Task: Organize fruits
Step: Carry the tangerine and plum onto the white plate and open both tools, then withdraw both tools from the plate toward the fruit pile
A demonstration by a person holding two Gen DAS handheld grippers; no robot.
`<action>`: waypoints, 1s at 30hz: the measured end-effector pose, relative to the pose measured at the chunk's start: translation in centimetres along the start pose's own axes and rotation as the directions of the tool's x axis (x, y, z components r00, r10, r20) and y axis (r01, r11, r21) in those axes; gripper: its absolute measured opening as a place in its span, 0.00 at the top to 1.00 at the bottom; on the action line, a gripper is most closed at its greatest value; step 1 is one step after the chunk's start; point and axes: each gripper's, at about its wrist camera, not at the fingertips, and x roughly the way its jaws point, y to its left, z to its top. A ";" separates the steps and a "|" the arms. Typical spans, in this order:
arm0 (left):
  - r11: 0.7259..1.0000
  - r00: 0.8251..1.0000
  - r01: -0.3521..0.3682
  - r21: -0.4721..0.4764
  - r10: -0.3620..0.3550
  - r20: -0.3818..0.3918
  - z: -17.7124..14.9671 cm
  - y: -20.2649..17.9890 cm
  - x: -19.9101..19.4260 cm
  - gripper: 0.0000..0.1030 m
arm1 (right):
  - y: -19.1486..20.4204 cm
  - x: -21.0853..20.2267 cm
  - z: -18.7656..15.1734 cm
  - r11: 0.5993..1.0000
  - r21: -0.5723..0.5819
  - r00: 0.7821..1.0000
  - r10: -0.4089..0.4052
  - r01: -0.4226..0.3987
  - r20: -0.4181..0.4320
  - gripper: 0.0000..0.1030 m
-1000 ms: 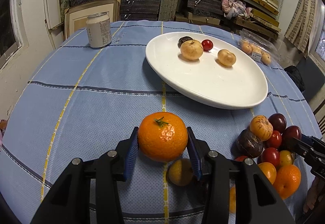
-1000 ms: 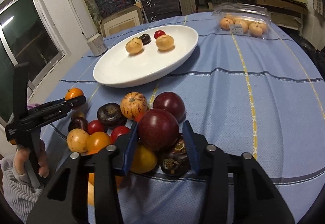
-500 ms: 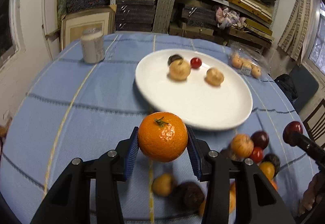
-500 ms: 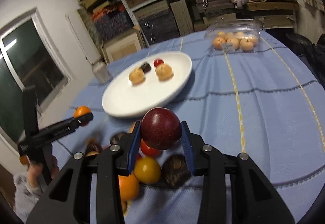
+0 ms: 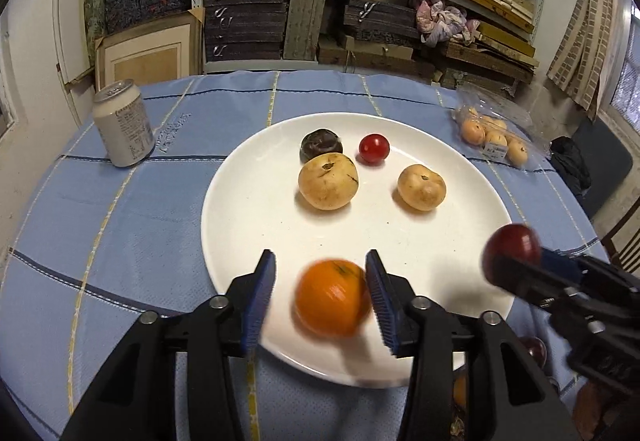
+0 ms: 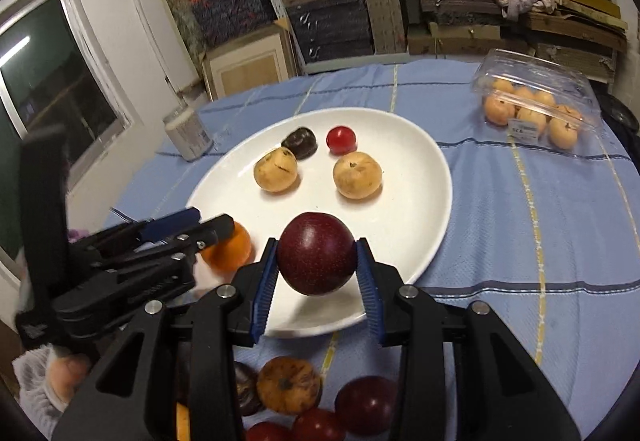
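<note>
Nearest the right wrist view, a dark red plum point(image 6: 316, 259) is clamped between the jaws of the right gripper point(image 6: 316, 273), held just above the near rim of the white plate point(image 6: 424, 201). In the left wrist view the jaws of the left gripper point(image 5: 320, 293) have just been opening and stand apart; the orange point(image 5: 332, 297), blurred, sits between them over the plate's near edge, apparently released, touching at most the right pad. The plum is best lowered close to the plate before release, placed apart from the orange so neither is knocked rolling. Farther back two yellow fruits point(image 5: 328, 181), a dark fruit point(image 5: 321, 145) and a small red fruit point(image 5: 374, 148) lie on the plate, on the blue-clothed surface point(image 5: 120, 209).
</note>
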 end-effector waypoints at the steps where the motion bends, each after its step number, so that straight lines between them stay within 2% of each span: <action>1: 1.000 1.000 -0.001 -0.004 0.001 0.002 0.0 0.2 -0.1 0.39 | 0.0 0.2 -0.2 1.000 -0.006 1.000 -0.004 0.004 -0.004 0.61; 2: 1.000 1.000 -0.005 -0.006 0.005 0.007 -0.1 0.4 -0.3 0.34 | -0.1 0.1 -0.2 1.000 -0.007 1.000 -0.013 0.013 0.005 0.61; 3: 1.000 1.000 -0.011 -0.007 0.011 0.013 -0.2 0.6 -0.6 0.33 | -0.2 -0.2 -0.3 1.000 -0.004 1.000 -0.019 0.019 0.015 0.61; 5: 1.000 0.999 -0.020 -0.020 0.020 0.029 -0.5 1.2 -1.8 0.31 | -0.2 -1.5 -0.2 1.000 0.010 0.999 -0.022 0.022 0.049 0.53; 7: 0.999 0.998 -0.024 -0.041 0.026 0.052 -1.0 1.9 -3.3 0.25 | -0.1 -3.9 -0.2 1.000 0.016 0.994 -0.019 0.017 0.108 0.48; 9: 0.997 0.997 -0.026 -0.069 0.031 0.075 -2.0 2.7 -5.0 0.16 | 0.0 -6.9 -0.8 1.000 0.017 0.983 -0.023 0.020 0.182 0.35; 10: 0.996 0.996 -0.027 -0.087 0.035 0.086 -3.0 3.2 -6.0 0.13 | -0.1 -8.2 -1.5 0.999 0.029 0.976 -0.027 0.021 0.216 0.23; 11: 0.994 0.995 -0.028 -0.103 0.038 0.095 -4.1 3.6 -6.8 0.10 | -0.2 -9.2 -2.2 0.999 0.044 0.969 -0.028 0.018 0.246 0.18; 14: 0.991 0.996 -0.032 -0.128 0.043 0.084 -6.9 4.2 -8.4 0.09 | -1.5 -11.4 -5.6 0.994 0.109 0.956 -0.014 -0.019 0.293 0.17; 18: 0.991 0.992 -0.075 -0.111 0.086 0.092 -9.7 3.9 -10.6 0.07 | -2.7 -11.6 -9.3 0.989 0.142 0.972 -0.060 0.028 0.225 0.17; 21: 0.989 0.988 -0.096 -0.114 0.108 0.110 -11.1 3.8 -11.6 0.04 | -3.1 -13.0 -10.3 0.987 0.158 0.964 -0.063 0.023 0.257 0.11; 24: 0.987 0.990 -0.108 -0.116 0.118 0.081 -11.9 4.0 -11.2 0.04 | -3.5 -14.1 -10.8 0.983 0.183 0.951 -0.077 0.022 0.301 0.07; 30: 0.986 0.991 -0.134 -0.097 0.136 0.017 -12.3 3.8 -9.4 0.04 | -4.7 -13.0 -10.8 0.970 0.242 0.971 -0.039 -0.019 0.234 0.07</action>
